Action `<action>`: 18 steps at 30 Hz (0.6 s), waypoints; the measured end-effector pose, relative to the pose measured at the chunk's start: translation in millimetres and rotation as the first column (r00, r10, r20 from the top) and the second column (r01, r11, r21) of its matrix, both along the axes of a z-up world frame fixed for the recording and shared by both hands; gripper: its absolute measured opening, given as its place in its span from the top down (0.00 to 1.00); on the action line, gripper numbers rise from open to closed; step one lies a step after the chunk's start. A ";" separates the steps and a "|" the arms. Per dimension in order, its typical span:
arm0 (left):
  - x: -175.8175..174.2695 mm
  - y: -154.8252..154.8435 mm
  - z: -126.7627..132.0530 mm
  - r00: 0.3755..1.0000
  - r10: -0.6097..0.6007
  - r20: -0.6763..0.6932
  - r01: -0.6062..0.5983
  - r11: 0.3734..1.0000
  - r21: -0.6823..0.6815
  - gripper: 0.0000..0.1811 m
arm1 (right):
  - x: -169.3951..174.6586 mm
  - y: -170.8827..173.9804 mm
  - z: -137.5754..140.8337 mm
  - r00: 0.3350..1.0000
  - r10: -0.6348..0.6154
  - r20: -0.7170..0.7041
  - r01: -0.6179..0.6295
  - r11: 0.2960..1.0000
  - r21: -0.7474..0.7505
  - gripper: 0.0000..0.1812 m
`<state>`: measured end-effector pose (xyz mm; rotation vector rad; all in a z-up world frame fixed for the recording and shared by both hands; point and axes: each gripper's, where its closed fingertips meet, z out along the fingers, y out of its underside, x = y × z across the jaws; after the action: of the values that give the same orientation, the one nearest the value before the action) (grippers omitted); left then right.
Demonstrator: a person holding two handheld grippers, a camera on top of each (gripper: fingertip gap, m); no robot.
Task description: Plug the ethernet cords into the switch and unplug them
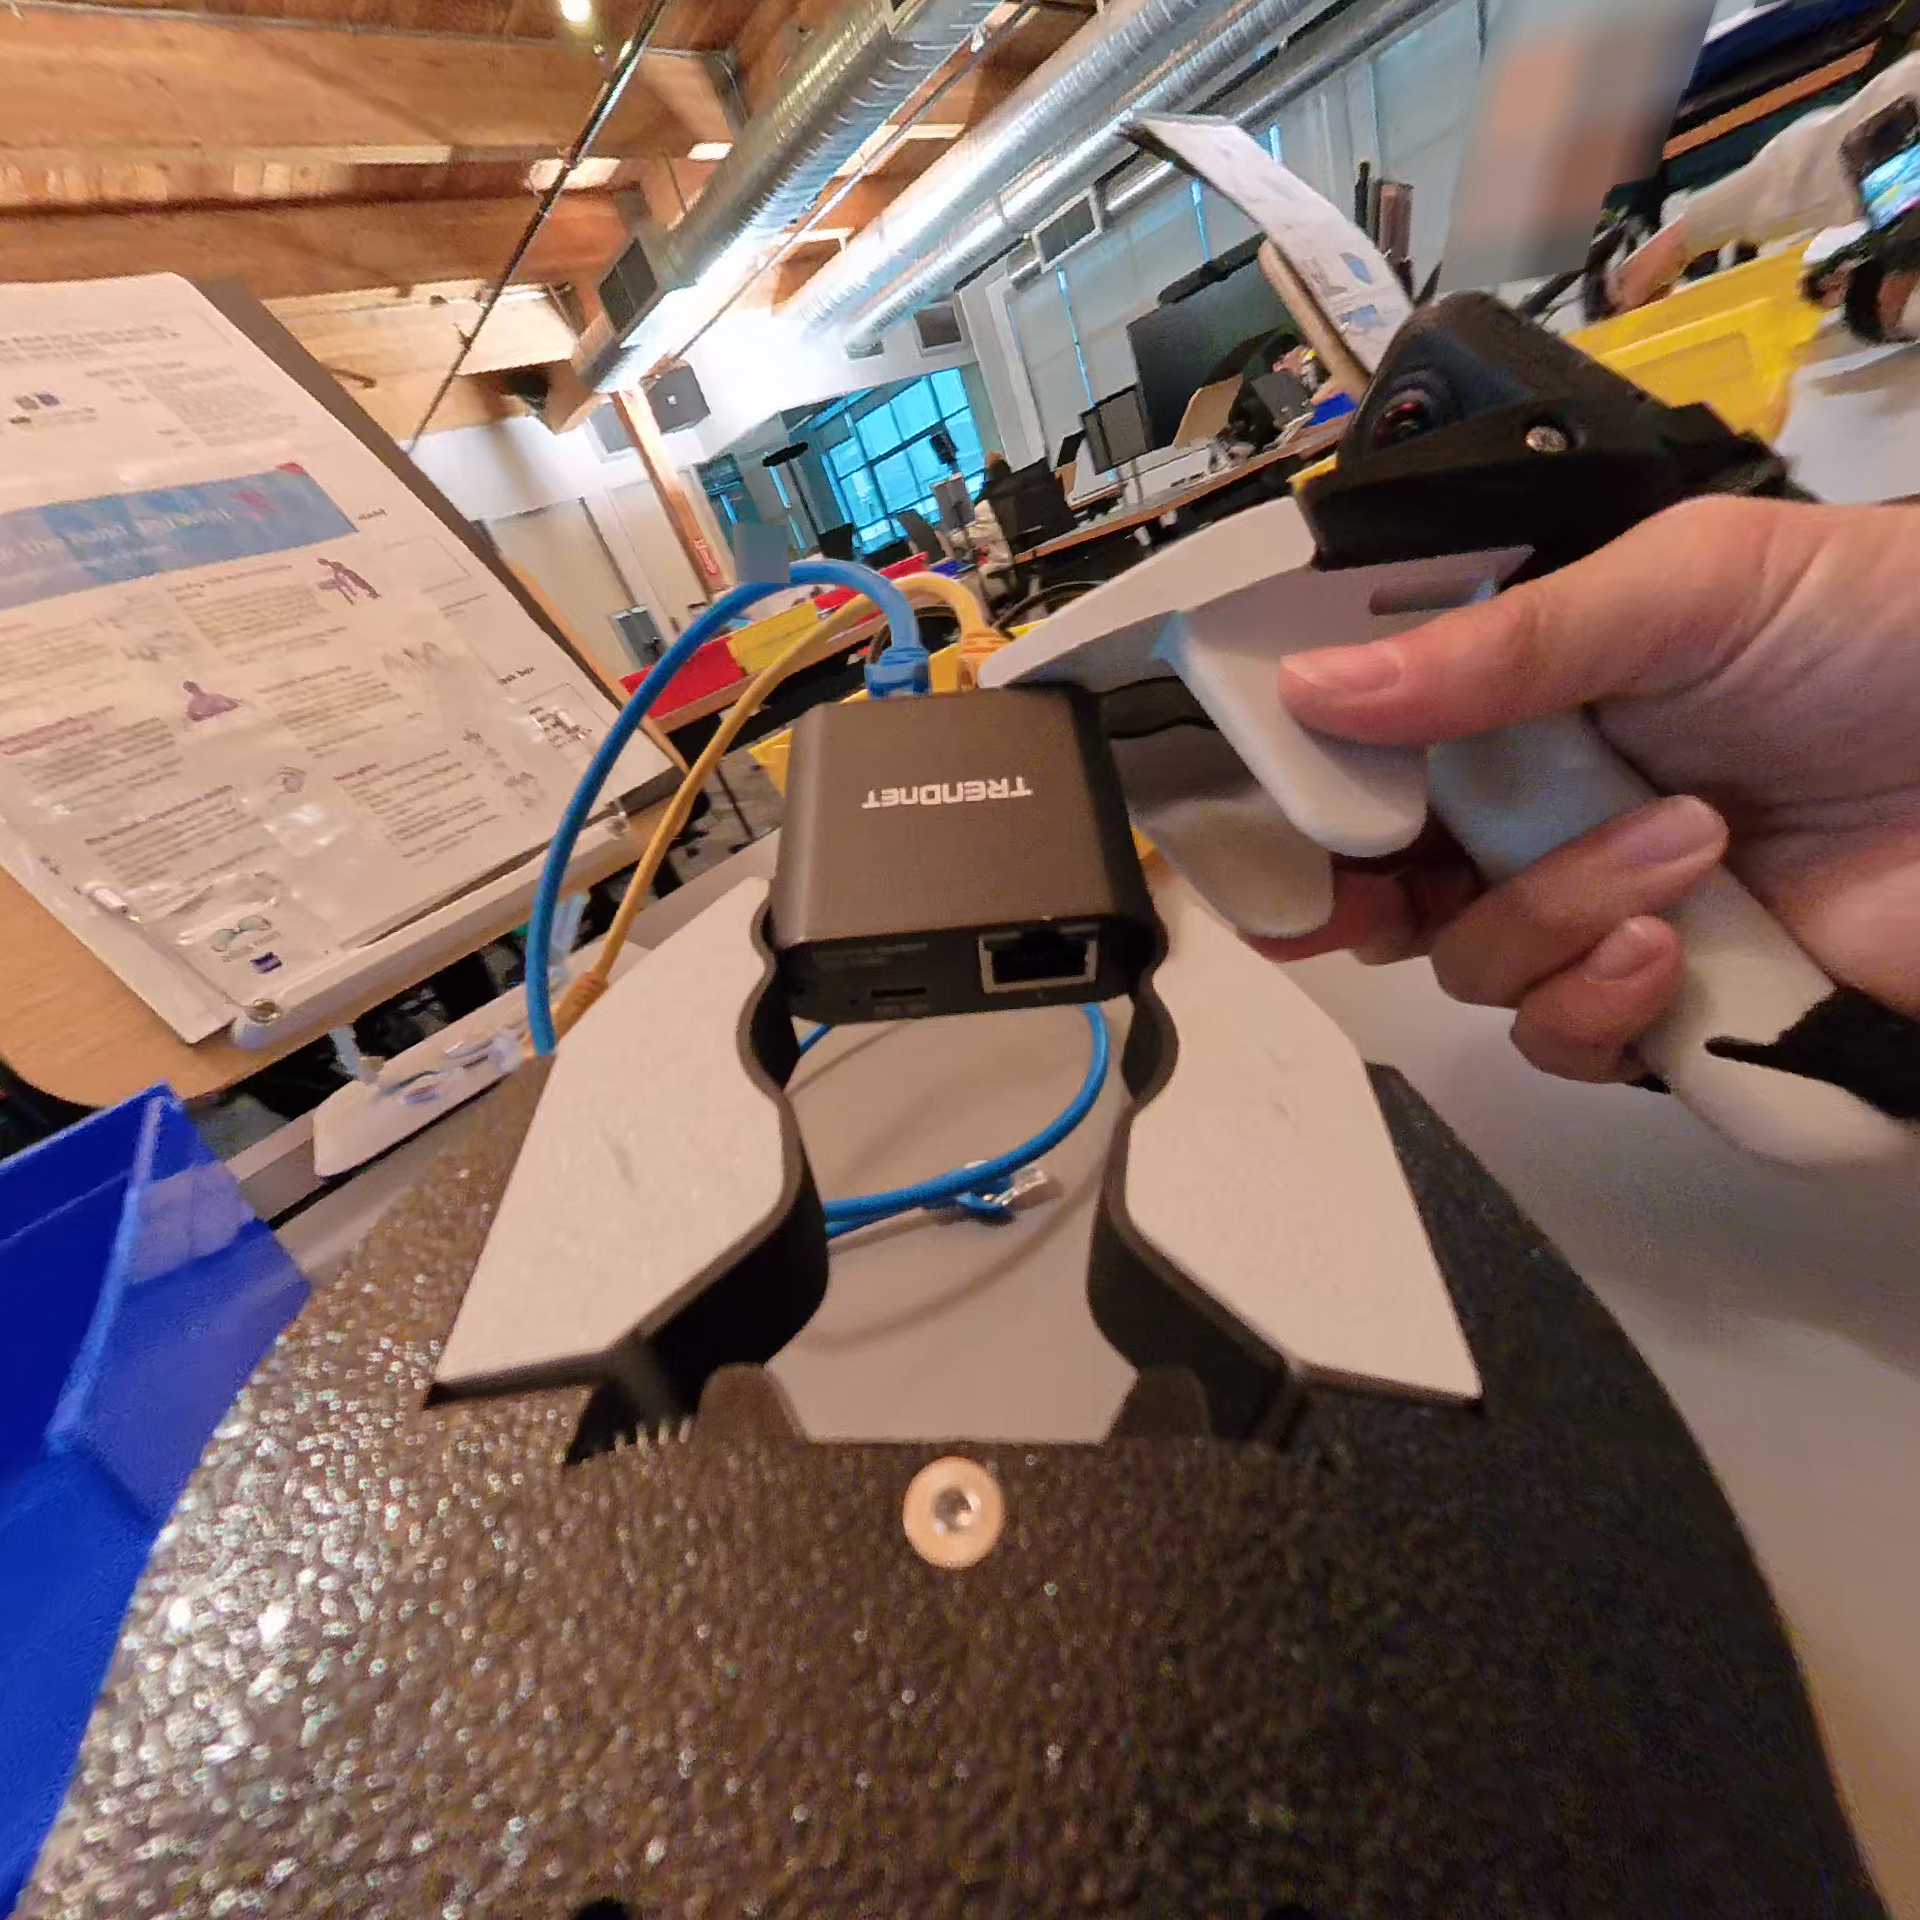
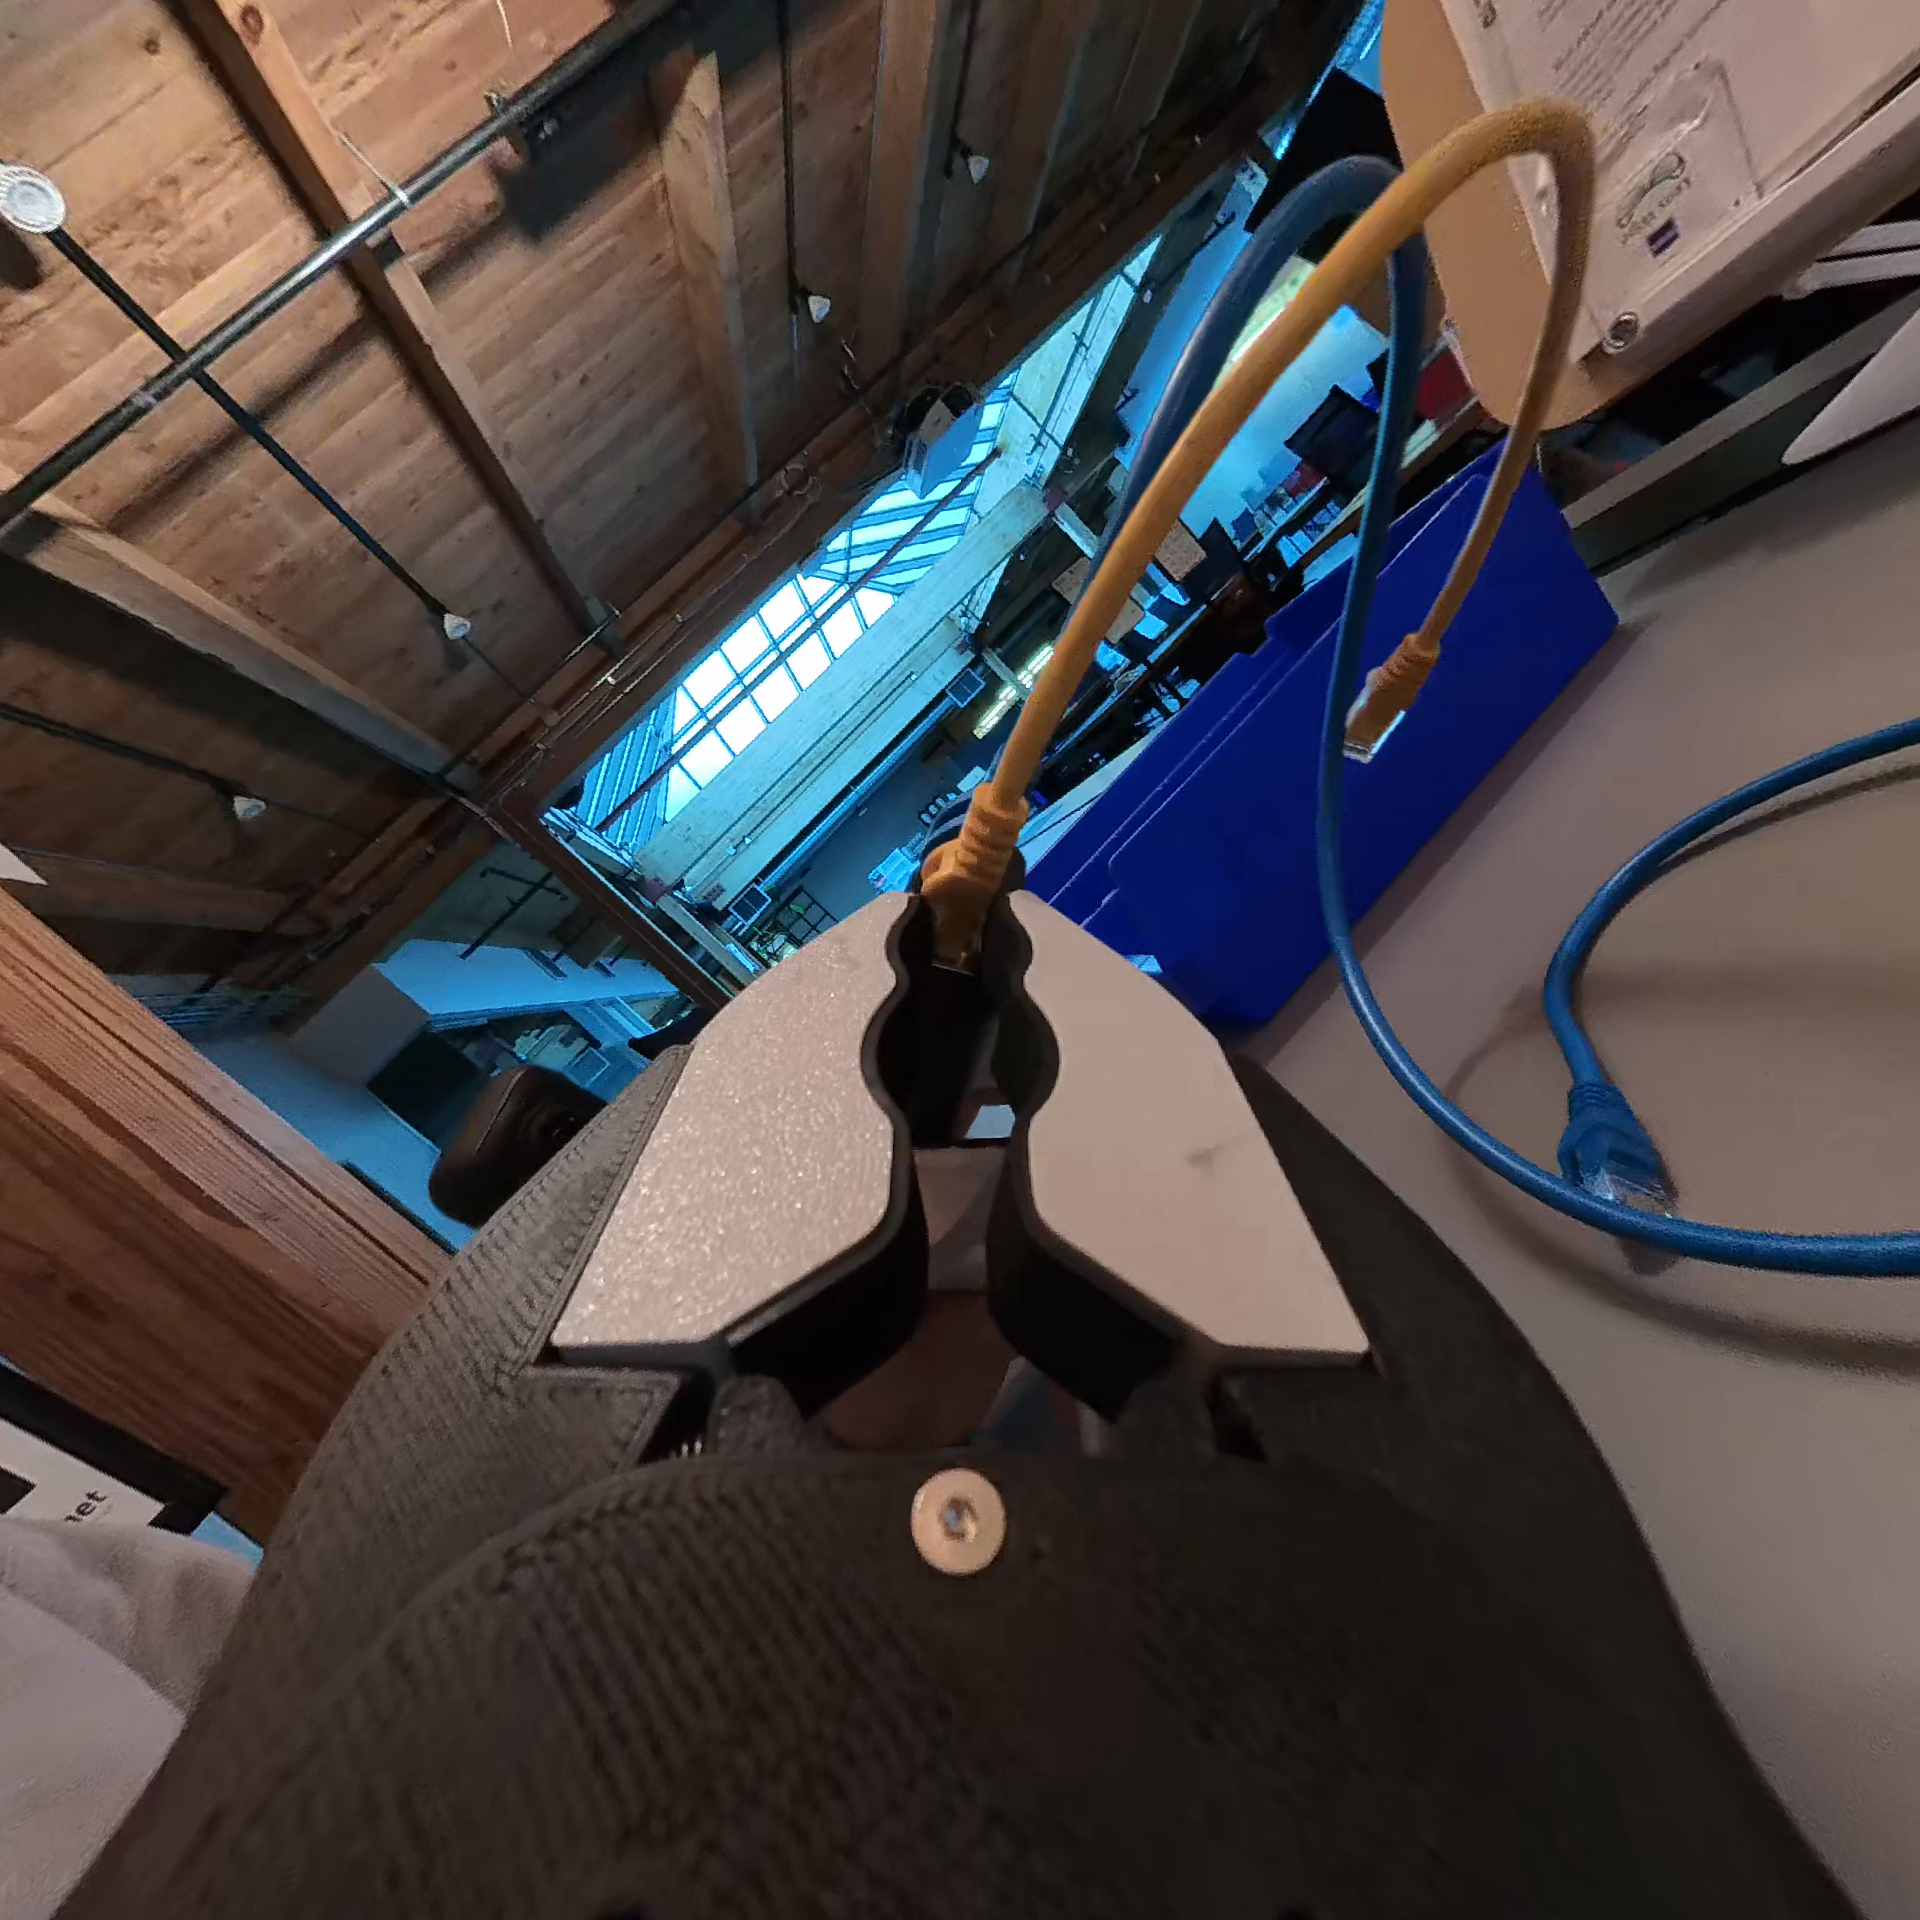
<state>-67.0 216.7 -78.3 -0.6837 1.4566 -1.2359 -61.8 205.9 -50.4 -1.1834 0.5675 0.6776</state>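
our left gripper [image 1: 961,997] clamps the near end of the small black switch [image 1: 951,842], its 2 grey fingers [image 1: 644,1153] pressed against the switch's sides and holding it lifted above the grey table [image 1: 1558,1247]. 1 empty port faces us on the near face. at the far end, a blue ethernet cord [image 1: 896,665] is plugged in, and a yellow ethernet cord [image 1: 665,831] arches beside it. our right gripper [image 2: 961,951] is nearly closed, pinching the yellow cord's connector [image 2: 961,883] at the switch's far right edge; we cannot tell whether that plug is fully seated. a hand [image 1: 1662,790] grips the right tool's white handle. both cords loop left, and their loose ends hang free. another blue cord [image 2: 1600,1132] lies coiled on the table beneath the switch. a blue bin [image 1: 94,1299] sits near left, and a laminated sheet [image 1: 260,644] leans far left.
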 end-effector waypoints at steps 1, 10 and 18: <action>0.8 0.8 -0.8 1.000 0.021 0.001 -0.021 1.000 0.018 0.66 | 1.0 0.0 -0.5 1.000 -0.002 -0.001 0.002 1.000 0.000 0.94; -0.9 2.7 24.0 0.998 0.041 0.056 -0.035 0.995 -0.098 0.66 | 18.8 -17.6 15.7 0.949 -0.040 0.312 0.079 0.990 -0.113 0.94; -21.3 42.6 60.7 0.979 0.136 0.149 -0.116 0.983 -0.139 0.66 | 79.9 -99.7 105.6 0.771 0.021 0.637 0.160 0.961 -0.226 0.94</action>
<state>-88.3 259.3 -17.6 -0.7369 1.1924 -1.2643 18.2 106.2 55.1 -1.5421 0.1189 0.0969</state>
